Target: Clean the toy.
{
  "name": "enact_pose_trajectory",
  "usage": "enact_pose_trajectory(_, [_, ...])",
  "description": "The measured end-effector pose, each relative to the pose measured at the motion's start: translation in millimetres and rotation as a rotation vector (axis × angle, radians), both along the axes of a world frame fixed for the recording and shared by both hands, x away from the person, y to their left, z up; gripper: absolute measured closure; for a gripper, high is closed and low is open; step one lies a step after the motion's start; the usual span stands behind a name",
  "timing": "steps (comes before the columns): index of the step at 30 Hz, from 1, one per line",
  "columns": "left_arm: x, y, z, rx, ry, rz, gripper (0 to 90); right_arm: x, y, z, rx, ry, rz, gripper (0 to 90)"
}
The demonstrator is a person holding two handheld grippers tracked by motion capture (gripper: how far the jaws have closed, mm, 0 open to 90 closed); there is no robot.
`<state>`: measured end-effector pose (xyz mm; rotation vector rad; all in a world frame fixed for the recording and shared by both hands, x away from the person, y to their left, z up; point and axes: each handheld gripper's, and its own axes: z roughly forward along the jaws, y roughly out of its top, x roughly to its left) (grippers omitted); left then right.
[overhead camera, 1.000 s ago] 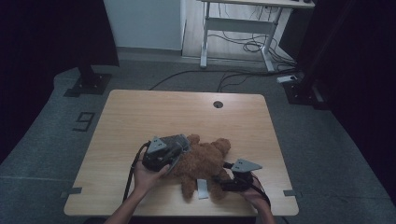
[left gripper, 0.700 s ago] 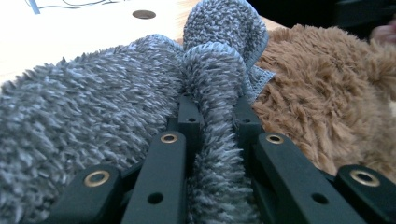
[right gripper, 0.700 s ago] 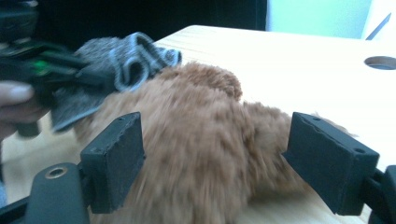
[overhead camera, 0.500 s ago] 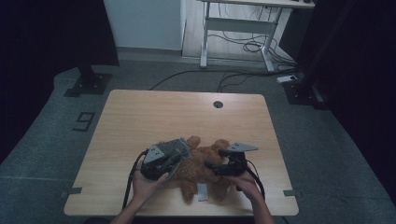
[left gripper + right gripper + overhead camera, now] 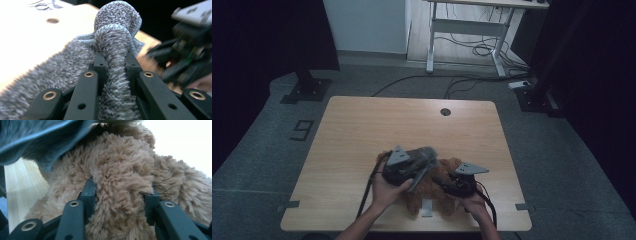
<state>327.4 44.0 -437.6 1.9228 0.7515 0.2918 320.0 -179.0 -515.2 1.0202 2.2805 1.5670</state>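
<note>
A brown plush bear lies near the front edge of the wooden table. My left gripper hovers over the bear's left side, shut on a fold of a grey fuzzy knit garment. In the left gripper view the grey garment bulges up between the jaws of the left gripper. My right gripper presses into the bear from the right. In the right gripper view the right gripper pinches a thick tuft of the bear, with the grey garment hanging at the upper left.
A white tag sticks out under the bear by the front edge. A round cable hole sits at the table's far side. Behind the table stands a white desk frame with cables on the floor.
My right gripper moved in from the right edge and closed onto the bear. The left gripper shifted slightly right and lifted the grey garment over the bear.
</note>
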Motion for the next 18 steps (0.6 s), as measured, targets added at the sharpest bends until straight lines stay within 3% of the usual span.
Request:
enact_pose_trajectory(1, [4.2, -15.1, 1.1, 0.013, 0.008, -0.017, 76.8, -2.4, 1.1, 0.1, -0.013, -0.028, 0.004, 58.2])
enact_pose_trajectory(2, [12.2, -40.2, -1.8, 0.059, 0.023, -0.029, 76.8, -3.4, 1.2, 0.3, -0.020, -0.036, 0.002, 58.3])
enact_pose_trajectory(3, [12.2, -40.2, -1.8, 0.059, 0.023, -0.029, 76.8, -3.4, 1.2, 0.3, -0.020, -0.036, 0.002, 58.3])
enact_pose_trajectory(4, [21.3, -59.9, -12.9, 0.117, 0.064, -0.039, 76.8, -7.1, 2.0, 0.4, -0.045, -0.080, 0.003, 58.9])
enact_pose_trajectory(5, [23.5, -64.7, -20.1, 0.137, 0.079, -0.049, 76.7, -9.3, 2.5, 0.4, -0.060, -0.101, 0.002, 59.4])
enact_pose_trajectory(7, [23.2, -65.5, -25.5, 0.148, 0.072, -0.046, 76.8, -10.8, 3.2, -0.1, -0.074, -0.116, -0.003, 60.0])
enact_pose_trajectory(8, [21.2, -57.8, -28.3, 0.124, 0.075, -0.041, 76.9, -12.2, 3.0, -2.8, -0.087, -0.121, -0.008, 61.6])
enact_pose_trajectory(9, [21.2, -57.8, -28.3, 0.124, 0.075, -0.041, 76.9, -12.0, 2.5, -4.1, -0.072, -0.116, -0.002, 62.0])
enact_pose_trajectory(10, [18.1, -44.7, -25.7, 0.123, 0.062, -0.030, 76.9, -12.1, 2.7, -4.5, -0.067, -0.115, -0.003, 62.1])
enact_pose_trajectory(11, [18.1, -44.7, -25.7, 0.123, 0.062, -0.030, 76.9, -12.1, 2.7, -4.5, -0.067, -0.115, -0.003, 62.1])
enact_pose_trajectory(13, [14.1, -26.7, -22.7, 0.107, 0.056, -0.010, 76.9, -12.8, 4.0, -3.3, -0.077, -0.116, -0.007, 62.1])
enact_pose_trajectory(15, [6.3, 5.1, -21.9, 0.098, 0.035, 0.045, 76.9, -14.1, 4.3, -2.9, -0.079, -0.115, -0.016, 62.1])
enact_pose_trajectory(16, [6.3, 5.1, -21.9, 0.098, 0.035, 0.045, 76.9, -14.0, 3.6, -3.3, -0.075, -0.115, -0.016, 62.1])
enact_pose_trajectory(17, [4.8, 17.1, -23.3, 0.094, 0.032, 0.063, 76.9, -14.0, 3.6, -3.3, -0.075, -0.115, -0.016, 62.1])
enact_pose_trajectory(18, [2.8, 41.7, -26.0, 0.074, 0.031, 0.103, 76.9, -13.6, 2.2, -4.0, -0.061, -0.111, -0.015, 62.1])
